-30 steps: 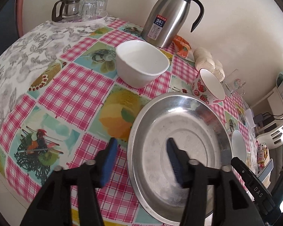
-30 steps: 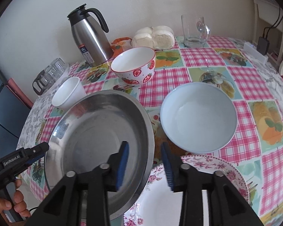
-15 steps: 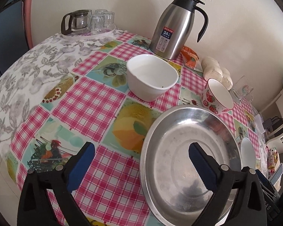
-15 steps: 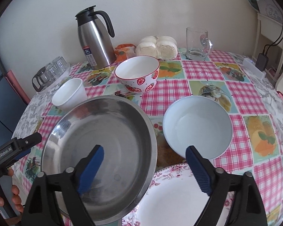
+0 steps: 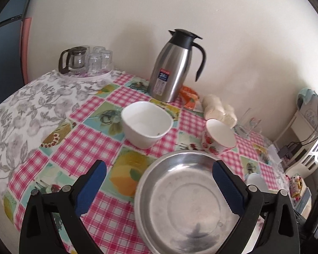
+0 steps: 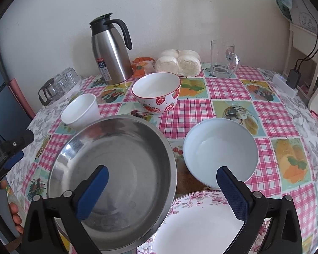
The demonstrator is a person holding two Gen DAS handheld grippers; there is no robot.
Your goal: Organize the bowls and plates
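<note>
Left wrist view: the left gripper is standing wide apart, its blue pads holding nothing. Between and beneath them the steel pan is sitting on the tabletop, its far rim reaching toward 12 o'clock. At 11 o'clock from the pan a white bowl is resting upright, apart from it. At 1 o'clock a strawberry bowl is sitting just beside the pan's rim. Beyond the white bowl, at 12 o'clock, a steel jug is standing near the wall. A tray of glasses is sitting at 10 o'clock, well apart.

Right wrist view: the right gripper is also standing fully spread, gripping nothing. Its left pad is hanging over the pan; its right pad is hanging over the near rim of a pale bowl, which is lying at 3 o'clock from the pan, just beside it. At 5 o'clock from the pan a floral plate is lying with the pan's edge overlapping it. The strawberry bowl is sitting at 12 o'clock, the white bowl at 11 o'clock. A glass mug and buns are lining the far edge. At 9 o'clock the left gripper is showing, a hand below it.
</note>
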